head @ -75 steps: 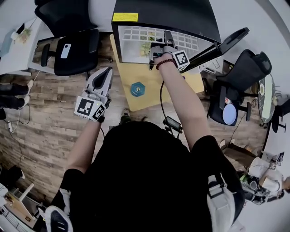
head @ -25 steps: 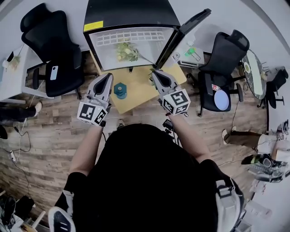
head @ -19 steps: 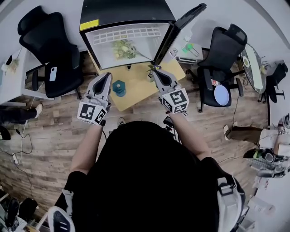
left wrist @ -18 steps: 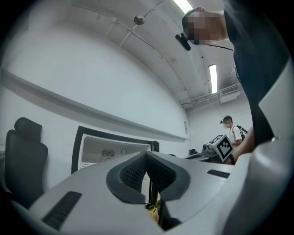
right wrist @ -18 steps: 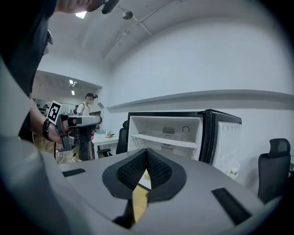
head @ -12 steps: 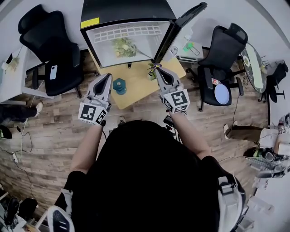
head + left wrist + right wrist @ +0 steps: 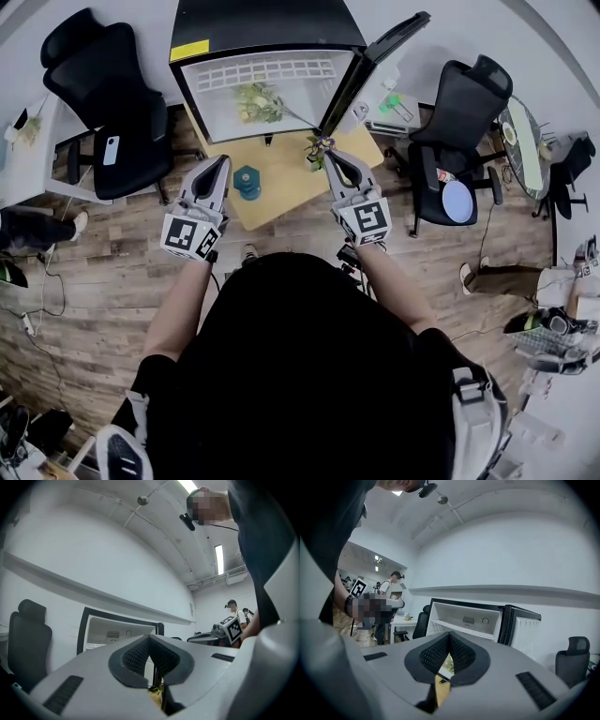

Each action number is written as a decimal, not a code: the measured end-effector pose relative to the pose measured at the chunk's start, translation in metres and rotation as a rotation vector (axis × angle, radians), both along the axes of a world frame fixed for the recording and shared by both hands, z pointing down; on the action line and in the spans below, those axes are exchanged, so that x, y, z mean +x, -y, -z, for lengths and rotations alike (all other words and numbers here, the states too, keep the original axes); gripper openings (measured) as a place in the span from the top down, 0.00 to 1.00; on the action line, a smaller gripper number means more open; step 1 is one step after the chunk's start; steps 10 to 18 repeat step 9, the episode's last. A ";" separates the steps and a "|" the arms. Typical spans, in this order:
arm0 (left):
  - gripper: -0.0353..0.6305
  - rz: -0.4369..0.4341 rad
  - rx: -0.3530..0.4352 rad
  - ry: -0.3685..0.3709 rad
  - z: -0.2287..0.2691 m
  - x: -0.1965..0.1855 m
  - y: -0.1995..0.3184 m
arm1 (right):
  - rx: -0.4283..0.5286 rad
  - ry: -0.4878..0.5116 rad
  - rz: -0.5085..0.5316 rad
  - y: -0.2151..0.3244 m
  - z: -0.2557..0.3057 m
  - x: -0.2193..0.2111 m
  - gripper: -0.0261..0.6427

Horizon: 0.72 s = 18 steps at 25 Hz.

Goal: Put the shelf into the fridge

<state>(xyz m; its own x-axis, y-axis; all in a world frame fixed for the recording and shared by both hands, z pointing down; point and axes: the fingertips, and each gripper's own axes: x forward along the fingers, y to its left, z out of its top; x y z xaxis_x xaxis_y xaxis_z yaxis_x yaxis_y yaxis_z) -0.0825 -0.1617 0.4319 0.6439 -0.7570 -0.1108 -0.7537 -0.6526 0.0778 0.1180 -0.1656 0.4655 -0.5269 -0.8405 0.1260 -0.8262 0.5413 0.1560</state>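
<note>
Progress: we judge the main step done. The shelf already lies inside the fridge, ahead of and between our tools and well apart from both.
Left to do: little that we can see. The door stands open, though the task does not ask us to close it.
Left tool: the left tool is clenched on nothing, its dark ribbed pads pressed tip to tip. It has a smooth grey moulded shell and a marker cube at the rear.
Teal piece: the teal piece is a small, roughly hexagonal block. It lies just right of the left tool's tip.
Counter: the counter is a flat, matte, pale yellow board. It lies ahead of the tools and spans the gap between them, and the fridge stands on its far part.
Fridge: a black boxy cabinet with a smooth white liner.
Shelf: a white, rigid-looking grid of small slots. From the right tool it reads as a flat white ledge across the liner.
Greens: the greens are a loose leafy bunch in the cavity, nearer to us than the grid. We cannot tell whether they touch it.
Sprig: the sprig is small and leafy, just left of the right tool's tip.
Right tool: the right tool is clenched and empty, ribbed pads meeting, with the same grey shell.
Door: dark outside and white ribbed inside, ahead and to the right of the right tool.
</note>
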 end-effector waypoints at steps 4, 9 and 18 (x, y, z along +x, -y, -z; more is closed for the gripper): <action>0.92 0.004 0.002 0.010 0.000 0.002 0.002 | 0.012 0.001 0.004 0.001 0.001 0.004 0.94; 0.92 0.022 -0.006 0.005 0.000 0.003 -0.001 | 0.005 0.013 0.003 -0.005 0.002 0.010 0.94; 0.92 0.022 -0.006 0.005 0.000 0.003 -0.001 | 0.005 0.013 0.003 -0.005 0.002 0.010 0.94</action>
